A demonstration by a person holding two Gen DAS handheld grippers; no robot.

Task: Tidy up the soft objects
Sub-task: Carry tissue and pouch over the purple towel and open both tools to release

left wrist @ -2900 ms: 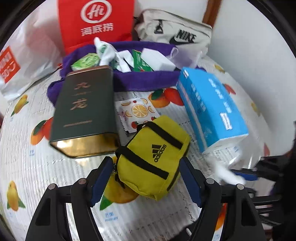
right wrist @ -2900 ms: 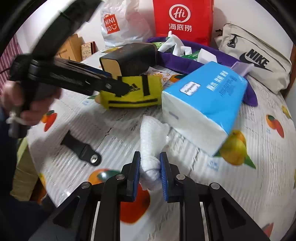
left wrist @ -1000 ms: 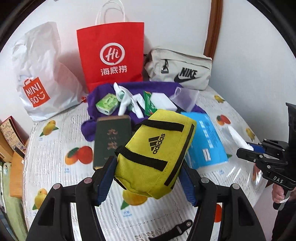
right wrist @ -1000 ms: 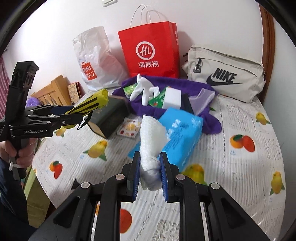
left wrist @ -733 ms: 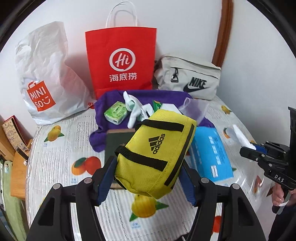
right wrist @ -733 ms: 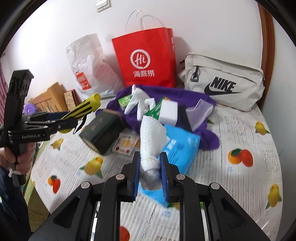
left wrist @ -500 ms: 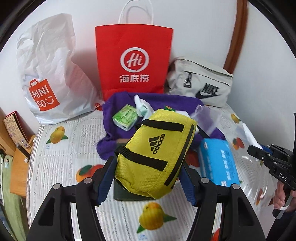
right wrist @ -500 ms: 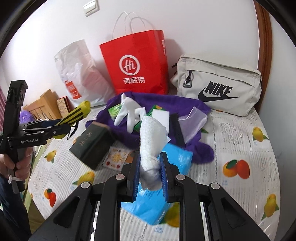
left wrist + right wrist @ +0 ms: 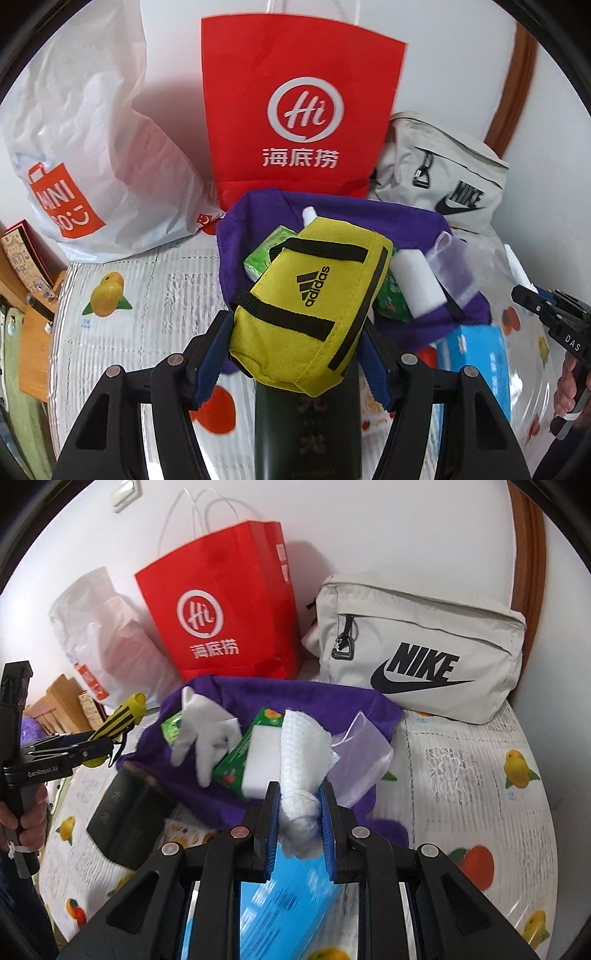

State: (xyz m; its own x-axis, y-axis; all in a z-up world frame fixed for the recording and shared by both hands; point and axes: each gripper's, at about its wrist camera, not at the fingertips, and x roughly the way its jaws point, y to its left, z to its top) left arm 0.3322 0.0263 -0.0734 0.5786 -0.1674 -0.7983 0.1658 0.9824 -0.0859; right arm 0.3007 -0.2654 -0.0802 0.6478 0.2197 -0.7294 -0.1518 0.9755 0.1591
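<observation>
My left gripper is shut on a small yellow adidas pouch, held in the air in front of the purple cloth. From the right wrist view the same pouch shows edge-on at the far left. My right gripper is shut on a rolled white towel that stands up between the blue pads, over the near edge of the purple cloth. On that cloth lie a white glove, green packets, a white sponge block and a clear pouch.
A red paper bag, a white plastic bag and a beige Nike bag stand against the wall. A dark tin box and a blue tissue pack lie on the fruit-print tablecloth. A person's hand holds the left tool.
Both grippers have travelled toward the wall with their loads; the purple cloth, red bag and Nike bag now loom larger. Both grips are unchanged.
</observation>
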